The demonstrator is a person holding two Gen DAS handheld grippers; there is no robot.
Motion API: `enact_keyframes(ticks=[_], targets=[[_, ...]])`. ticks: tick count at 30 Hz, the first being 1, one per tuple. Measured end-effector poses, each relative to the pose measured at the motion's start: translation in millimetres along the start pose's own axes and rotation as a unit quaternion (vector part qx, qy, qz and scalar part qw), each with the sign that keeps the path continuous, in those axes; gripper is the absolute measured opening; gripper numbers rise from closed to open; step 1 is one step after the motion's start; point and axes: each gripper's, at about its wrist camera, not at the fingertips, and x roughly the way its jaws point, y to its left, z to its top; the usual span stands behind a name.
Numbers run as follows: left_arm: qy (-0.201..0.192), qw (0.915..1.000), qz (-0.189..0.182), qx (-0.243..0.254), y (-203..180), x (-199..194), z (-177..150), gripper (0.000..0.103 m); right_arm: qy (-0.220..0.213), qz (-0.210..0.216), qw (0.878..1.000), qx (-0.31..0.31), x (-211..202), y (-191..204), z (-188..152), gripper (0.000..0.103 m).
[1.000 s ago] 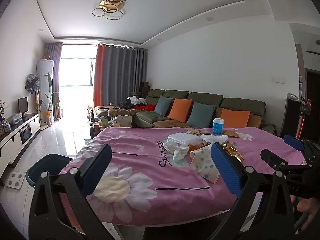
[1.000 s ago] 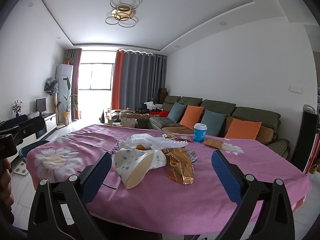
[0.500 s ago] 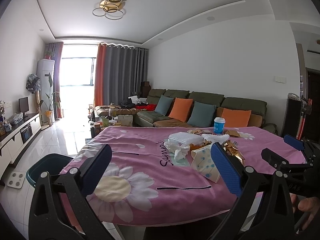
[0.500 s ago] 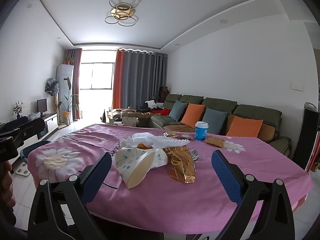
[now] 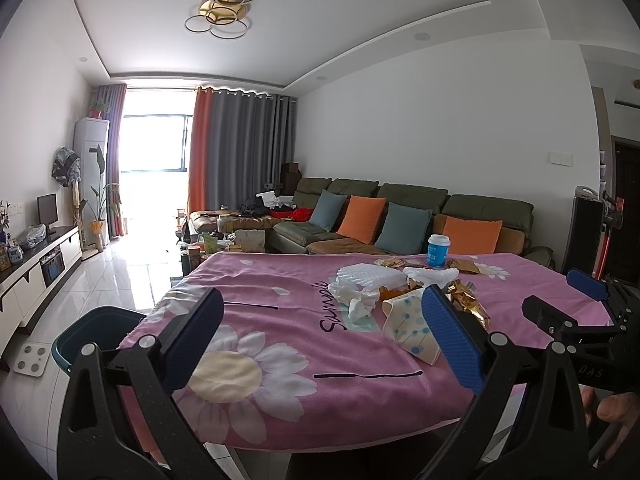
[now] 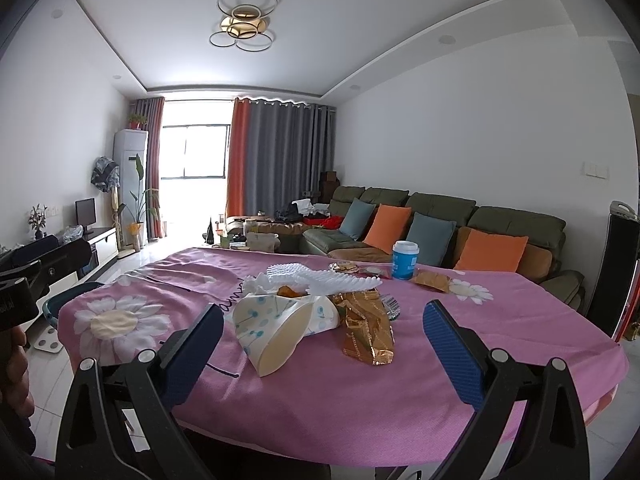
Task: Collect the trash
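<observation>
Clearly nothing is gripped yet: both the left tongs (image 5: 320,340) and the right tongs (image 6: 324,344) stand spread wide and empty, held short of the near edge of the surface (image 6: 360,408), which is draped in a pink cloth printed with daisies.

The trash sits in a loose heap toward the middle of that cloth. Nearest the right tongs lies a crushed white paper cup with blue dots (image 6: 272,328), tipped on its side with its mouth facing the camera; it looks light and easily deformed, so pinching one wall at the rim should hold it. Just beside it is a crinkled gold foil wrapper (image 6: 366,330), probably slippery and springy, best taken across a folded ridge. Behind these lie a white foam net sleeve (image 6: 320,278) and crumpled white tissue (image 5: 358,304), both soft and nearly weightless; they may drag neighbours along when lifted. Further back stands an upright blue paper cup with a white lid (image 6: 405,260), apart from the heap, with small flat snack wrappers (image 6: 430,280) near it. Whether that cup holds liquid cannot be told, so it may tip or spill.

A dark teal bin (image 5: 96,332) sits on the floor just off the surface's left corner, beside a white bathroom scale (image 5: 32,360). Nothing blocks the reach to the heap.
</observation>
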Motion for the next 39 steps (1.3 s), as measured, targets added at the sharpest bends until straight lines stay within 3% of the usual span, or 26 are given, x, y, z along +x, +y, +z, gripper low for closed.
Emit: enact_keyframes(ticks=[22,31,39], targets=[[0.019,0.9995,-0.021,0.014,-6.6,19.2,-1.3,0.098,0.009,0.015,1.0,-0.009,20.5,-8.8,16.0,0.096],[0.054,0.9964,-0.058,0.031,-22.1,65.0,-4.8,0.098,0.053,0.033,0.998,-0.022,68.5,-21.3,30.5,0.096],[0.103,0.9871,-0.11,0.053,-50.4,123.7,-11.2,0.097,0.101,0.072,0.991,-0.05,123.2,-26.4,45.1,0.096]])
